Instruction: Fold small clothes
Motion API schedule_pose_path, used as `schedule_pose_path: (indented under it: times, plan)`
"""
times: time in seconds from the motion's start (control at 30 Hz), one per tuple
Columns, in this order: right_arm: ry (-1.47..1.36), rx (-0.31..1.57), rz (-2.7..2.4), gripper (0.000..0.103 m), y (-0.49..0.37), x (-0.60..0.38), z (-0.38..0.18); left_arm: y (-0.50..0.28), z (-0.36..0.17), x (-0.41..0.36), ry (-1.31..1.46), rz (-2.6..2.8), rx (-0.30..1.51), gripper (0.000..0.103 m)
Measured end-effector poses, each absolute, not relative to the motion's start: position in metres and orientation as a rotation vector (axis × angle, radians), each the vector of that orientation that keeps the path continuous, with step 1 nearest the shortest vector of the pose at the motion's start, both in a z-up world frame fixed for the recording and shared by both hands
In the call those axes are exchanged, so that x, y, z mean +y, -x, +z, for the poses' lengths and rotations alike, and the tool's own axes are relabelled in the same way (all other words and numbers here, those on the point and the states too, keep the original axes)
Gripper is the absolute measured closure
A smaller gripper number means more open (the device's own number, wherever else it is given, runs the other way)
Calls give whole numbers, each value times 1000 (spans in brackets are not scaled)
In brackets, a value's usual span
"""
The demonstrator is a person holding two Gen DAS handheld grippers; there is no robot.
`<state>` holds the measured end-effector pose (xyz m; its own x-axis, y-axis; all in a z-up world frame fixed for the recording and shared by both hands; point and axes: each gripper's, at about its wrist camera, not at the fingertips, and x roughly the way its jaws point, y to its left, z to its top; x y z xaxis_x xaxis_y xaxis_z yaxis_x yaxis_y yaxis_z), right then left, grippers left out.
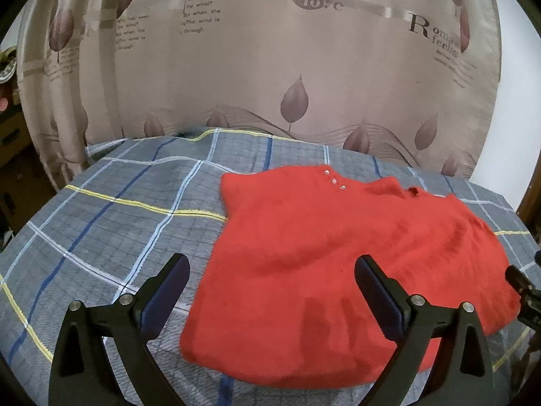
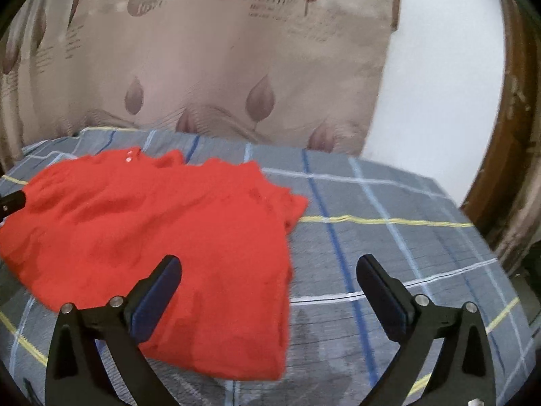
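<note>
A small red fuzzy sweater (image 1: pixel 331 253) with three shiny buttons near its collar lies folded on the grey plaid sheet (image 1: pixel 111 223). My left gripper (image 1: pixel 272 270) hovers over the sweater's near left corner, jaws wide open, with nothing pressed between the pads. In the right wrist view the same sweater (image 2: pixel 152 237) fills the left half. My right gripper (image 2: pixel 268 270) stands open above its near right edge, its left finger (image 2: pixel 159 294) over the red cloth and its right finger (image 2: pixel 382 291) over bare sheet. The right gripper's tip (image 1: pixel 520 284) shows at the left view's right edge.
A beige curtain (image 1: pixel 270 67) with leaf prints and lettering hangs behind the bed. A white wall (image 2: pixel 439 101) and a brown wooden frame (image 2: pixel 507 135) stand at the right. Dark furniture (image 1: pixel 10 135) is at the far left. Bare sheet (image 2: pixel 389 220) extends right of the sweater.
</note>
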<state>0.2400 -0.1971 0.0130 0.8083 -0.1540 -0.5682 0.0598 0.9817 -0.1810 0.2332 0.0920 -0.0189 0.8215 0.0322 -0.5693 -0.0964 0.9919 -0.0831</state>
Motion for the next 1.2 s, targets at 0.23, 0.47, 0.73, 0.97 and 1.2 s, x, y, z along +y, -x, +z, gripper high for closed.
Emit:
schedule_pose_path:
  times: [0.23, 0.47, 0.73, 0.97, 1.2]
  plan:
    - [167, 601, -122, 1, -240, -196, 18, -226, -13, 93, 116, 33, 561, 4]
    - [133, 596, -108, 0, -240, -201, 19, -245, 19, 133, 225, -228, 598, 4]
    - [154, 610, -87, 0, -241, -195, 18, -329, -22, 192, 457, -477, 912, 5]
    - [152, 613, -81, 0, -243, -195, 18, -375, -48, 181, 513, -582, 1008, 6]
    - [81, 576, -75, 0, -236, -205, 23, -401, -59, 181, 528, -534, 1047, 76]
